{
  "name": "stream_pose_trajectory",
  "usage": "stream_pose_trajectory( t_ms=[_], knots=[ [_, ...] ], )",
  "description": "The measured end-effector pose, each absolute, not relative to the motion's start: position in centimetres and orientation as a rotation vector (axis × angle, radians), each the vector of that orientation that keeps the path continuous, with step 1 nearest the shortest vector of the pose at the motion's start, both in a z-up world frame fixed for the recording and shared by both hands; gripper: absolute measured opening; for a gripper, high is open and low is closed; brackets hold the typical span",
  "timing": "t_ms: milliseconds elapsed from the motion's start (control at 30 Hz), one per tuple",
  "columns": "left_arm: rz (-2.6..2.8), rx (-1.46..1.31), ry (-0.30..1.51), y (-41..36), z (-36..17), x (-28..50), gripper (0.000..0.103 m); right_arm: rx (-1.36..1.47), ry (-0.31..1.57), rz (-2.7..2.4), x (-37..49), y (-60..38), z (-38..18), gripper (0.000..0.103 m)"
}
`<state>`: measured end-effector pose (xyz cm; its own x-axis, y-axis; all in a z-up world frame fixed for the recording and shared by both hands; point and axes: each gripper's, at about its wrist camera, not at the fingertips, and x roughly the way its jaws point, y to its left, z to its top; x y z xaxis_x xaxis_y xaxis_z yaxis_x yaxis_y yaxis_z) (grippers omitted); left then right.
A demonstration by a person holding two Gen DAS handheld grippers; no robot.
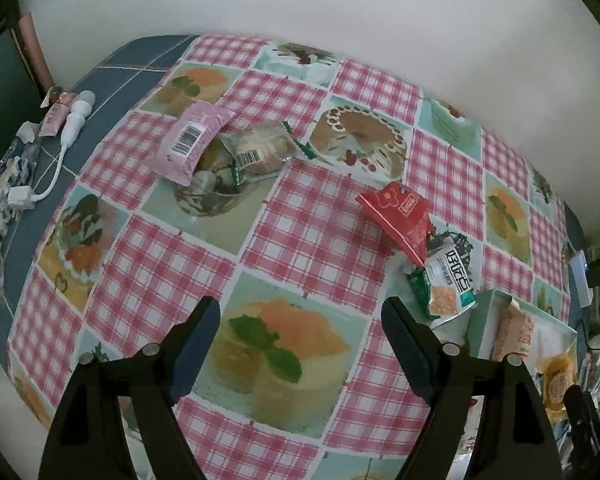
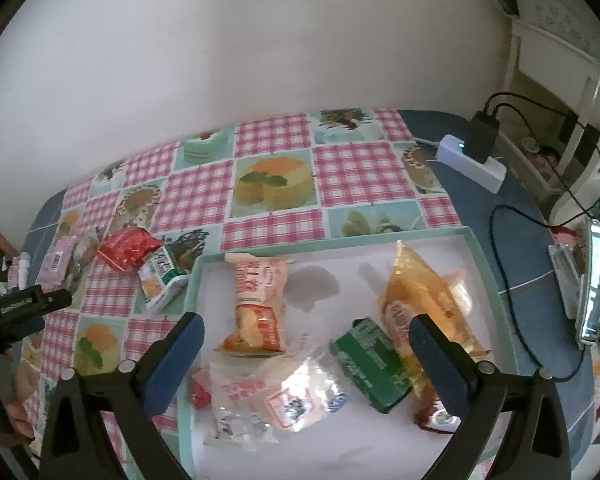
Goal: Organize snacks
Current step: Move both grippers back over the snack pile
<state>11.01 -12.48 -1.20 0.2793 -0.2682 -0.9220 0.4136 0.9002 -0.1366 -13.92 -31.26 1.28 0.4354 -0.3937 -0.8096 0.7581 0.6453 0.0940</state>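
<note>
Tablecloth (image 1: 308,216) with pink checks and cake prints covers most of the table under both tongs. Tray (image 2: 485,264), pale green rim and white floor, sits right under the right tongs (image 2: 306,346), whose jaws stand wide apart with nothing pressed between the pads. Inside the tray: yellow packet (image 2: 420,300) just past the right finger, orange-and-white packet (image 2: 260,304) ahead of the left finger, green packet (image 2: 370,364) between the two fingers near the right one, clear wrapped snack (image 2: 292,396) low between the fingers. All four lie loose on the tray floor, none touched.

Left tongs (image 1: 300,344) also open, jaws empty, hovering over a cake print on bare cloth. Ahead and right of them: red packet (image 1: 400,220) overlapping a green-white packet (image 1: 448,284), which lies just beside the tray's corner. Ahead and left: pink packet (image 1: 192,140) resting on a clear pack of brownish snacks (image 1: 256,152), well apart from the tray.

Far left of the left tongs, a white cable with adapter (image 1: 60,152). Far right past the right tongs, a white power strip (image 2: 472,160) with a black plug.
</note>
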Motion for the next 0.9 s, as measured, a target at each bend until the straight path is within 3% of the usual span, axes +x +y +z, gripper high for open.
stream_pose_trajectory(
  t_ms=[200,267,300,900],
  knots=[
    [-0.438,0.112,1.189,-11.1,-1.0,12.2,0.084,0.472,0.855,-0.739,-12.3,-30.0,1.0,0.103],
    [-0.419,0.097,1.183,-10.3,-0.9,12.7,0.098,0.448,0.852,-0.731,-11.5,-29.3,1.0,0.103],
    [-0.414,0.088,1.18,-9.9,-0.9,13.0,0.099,0.44,0.852,-0.724,-11.2,-29.0,1.0,0.103],
    [-0.312,-0.051,1.151,-2.7,-1.3,18.2,0.099,0.347,0.813,-0.573,-4.6,-23.4,0.3,0.103]
  ],
)
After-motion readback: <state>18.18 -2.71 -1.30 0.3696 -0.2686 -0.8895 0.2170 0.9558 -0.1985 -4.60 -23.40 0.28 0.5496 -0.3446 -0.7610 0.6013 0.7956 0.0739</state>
